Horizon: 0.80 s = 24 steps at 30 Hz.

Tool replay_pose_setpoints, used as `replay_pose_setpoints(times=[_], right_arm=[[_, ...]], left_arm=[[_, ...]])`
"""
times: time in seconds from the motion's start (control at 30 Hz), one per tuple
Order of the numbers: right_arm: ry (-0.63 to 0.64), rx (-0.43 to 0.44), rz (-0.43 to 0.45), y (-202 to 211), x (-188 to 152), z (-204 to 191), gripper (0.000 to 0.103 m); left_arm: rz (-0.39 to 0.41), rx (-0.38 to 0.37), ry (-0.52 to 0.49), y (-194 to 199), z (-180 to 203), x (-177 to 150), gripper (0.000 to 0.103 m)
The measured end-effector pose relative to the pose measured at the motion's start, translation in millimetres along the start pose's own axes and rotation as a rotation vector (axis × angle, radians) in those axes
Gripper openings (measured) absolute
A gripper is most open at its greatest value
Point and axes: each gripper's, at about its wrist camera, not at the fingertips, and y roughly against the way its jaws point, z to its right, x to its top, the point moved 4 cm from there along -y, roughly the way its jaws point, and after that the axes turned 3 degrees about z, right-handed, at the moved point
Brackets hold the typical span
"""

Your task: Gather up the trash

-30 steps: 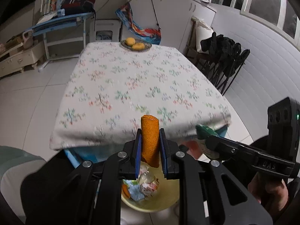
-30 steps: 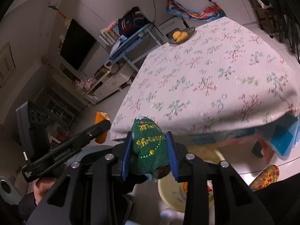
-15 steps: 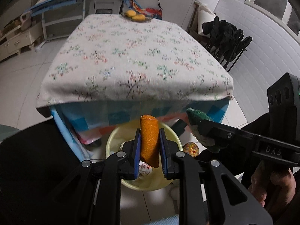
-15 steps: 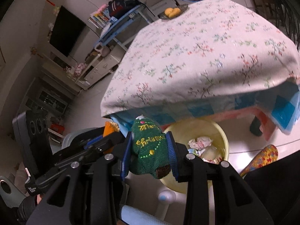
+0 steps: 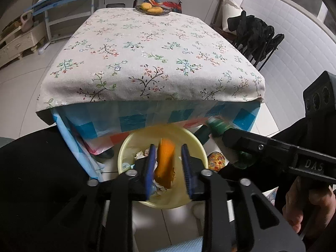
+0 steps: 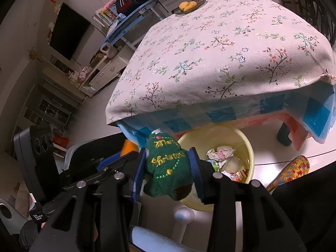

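Note:
My left gripper (image 5: 167, 163) hangs over the yellow bin (image 5: 126, 147) with its jaws spread apart. The orange roll (image 5: 164, 163) sits blurred between them, clear of both pads, above the crumpled trash in the bin. My right gripper (image 6: 168, 168) is shut on a green plush Christmas tree (image 6: 168, 168) with yellow stitched lettering, held beside the bin (image 6: 247, 145), left of its rim. In the left wrist view the right gripper (image 5: 218, 128) reaches in from the right with the green plush (image 5: 218, 126) at its tip.
A table with a floral cloth (image 5: 151, 63) stands just behind the bin, a checked cloth hanging below. A fruit dish (image 5: 152, 9) sits at its far end. A patterned slipper (image 6: 292, 170) lies right of the bin. Dark chairs (image 5: 256, 40) stand to the right.
Both grippers came down towards the bin under the table's edge. The left jaws opened and the orange roll is slipping down between them. The right gripper still holds the plush tree.

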Motion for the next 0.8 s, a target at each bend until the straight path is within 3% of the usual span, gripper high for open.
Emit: replay_pose_setpoints(times=[0.23, 0.37, 0.5, 0.63, 0.8], right_arm=[[-0.004, -0.003, 0.011, 1.4, 0.1, 0.5, 0.046], [0.027, -0.041, 0.050, 7.5, 4.0, -5.1, 0.052], [0.125, -0.140, 0.180, 28.9, 19.4, -26.2, 0.068], [0.244, -0.213, 0.350, 61.0, 33.5, -51.8, 0.087], [0.295, -0.282, 0.456, 77.8, 39.8, -59.4, 0.091]], left_arm=[[0.008, 0.024, -0.008, 1.2, 0.4, 0.3, 0.049], [0.060, 0.046, 0.010, 13.4, -2.8, 3.8, 0.063], [0.176, 0.121, -0.012, 44.1, 0.7, 14.4, 0.082], [0.290, 0.186, -0.067, 77.5, 11.7, 34.7, 0.091], [0.382, 0.263, -0.118, 109.7, 18.0, 50.3, 0.096]])
